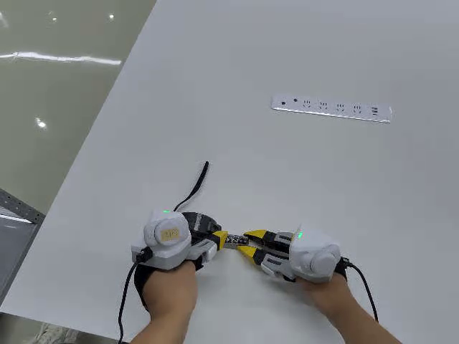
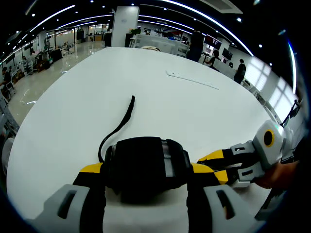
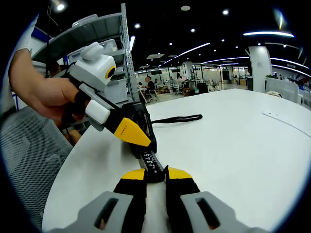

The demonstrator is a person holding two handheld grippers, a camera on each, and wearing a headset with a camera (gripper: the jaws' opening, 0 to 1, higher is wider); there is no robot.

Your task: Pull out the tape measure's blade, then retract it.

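Tape measure [image 3: 142, 119] clamped in our left gripper [image 2: 146, 172] jaws; right gripper [image 3: 155, 177] jaws pinch blade [image 3: 151, 162], barely drawn; retraction remains.

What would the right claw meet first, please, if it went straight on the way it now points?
Probably the tape measure, held in the left claw, just beyond the blade it grips.

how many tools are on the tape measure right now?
2. Left tool clamps the case; right tool pinches the blade tip beside it.
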